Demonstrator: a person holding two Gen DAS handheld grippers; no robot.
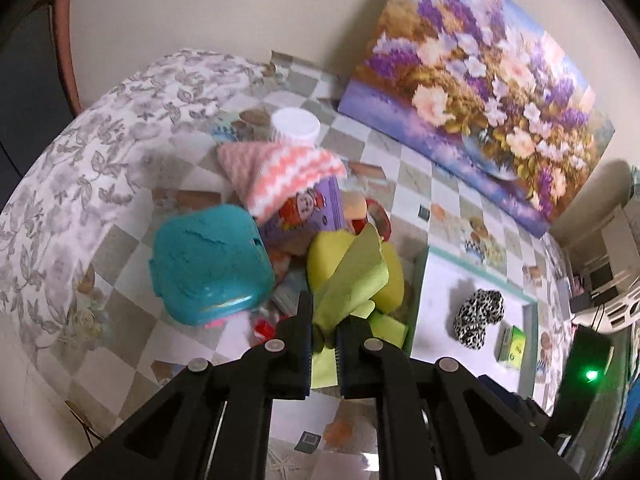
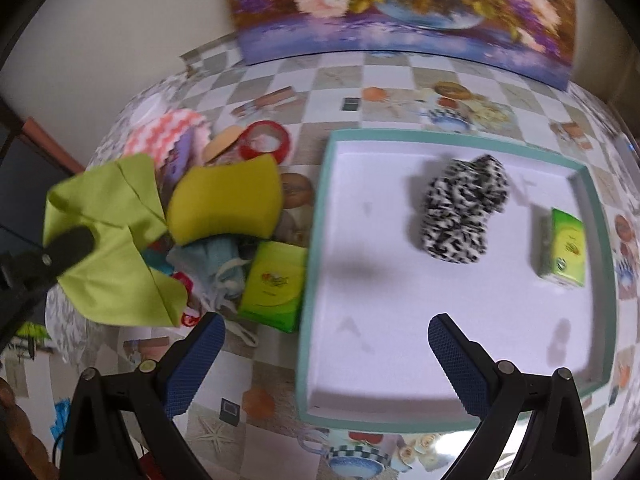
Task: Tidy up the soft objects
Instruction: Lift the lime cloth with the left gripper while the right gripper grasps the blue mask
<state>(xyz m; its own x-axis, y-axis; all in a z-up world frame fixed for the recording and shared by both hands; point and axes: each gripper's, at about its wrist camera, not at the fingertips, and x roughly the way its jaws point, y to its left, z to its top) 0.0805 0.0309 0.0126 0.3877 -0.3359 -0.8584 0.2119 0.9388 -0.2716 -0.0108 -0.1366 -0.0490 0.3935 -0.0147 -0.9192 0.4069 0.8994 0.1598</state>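
My left gripper is shut on a lime-green cloth, lifted above a pile of things; the right wrist view shows that cloth hanging from the left gripper at the left. A yellow sponge lies under it. My right gripper stands open with nothing between its fingers, over the near left edge of a white tray with a teal rim. In the tray lie a black-and-white spotted scrunchie and a green tissue pack.
The pile holds a pink zigzag knit, a teal plastic box, a red tape roll, a pale blue cloth and a green tissue pack. A flower painting leans on the wall behind the checked tablecloth.
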